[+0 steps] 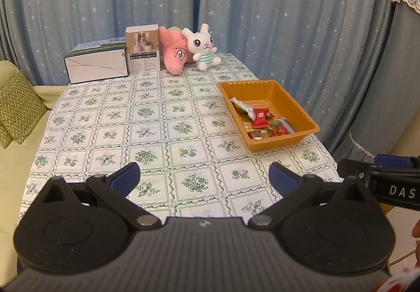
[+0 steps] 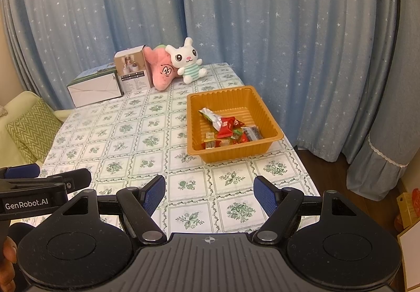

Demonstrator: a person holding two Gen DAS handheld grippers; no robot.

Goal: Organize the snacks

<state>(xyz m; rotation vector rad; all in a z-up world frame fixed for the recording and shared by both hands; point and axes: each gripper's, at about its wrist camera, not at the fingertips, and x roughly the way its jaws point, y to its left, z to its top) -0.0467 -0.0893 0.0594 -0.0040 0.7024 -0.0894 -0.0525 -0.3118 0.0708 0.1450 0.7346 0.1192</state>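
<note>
Snacks (image 1: 265, 121) (image 2: 229, 129) are seen piled in the near end of an orange tray (image 1: 286, 97) (image 2: 195, 118), right of frame centre on the table (image 1: 157, 118) (image 2: 131, 139). Both the left tongs (image 1: 204, 176) and right tongs (image 2: 209, 196) are held apart, empty, low in frame.

A home living room: starry blue curtains (image 1: 262, 16), a floral-clothed table (image 1: 157, 121), plush toys (image 1: 202, 46) and a cushioned sofa (image 1: 18, 105).
</note>
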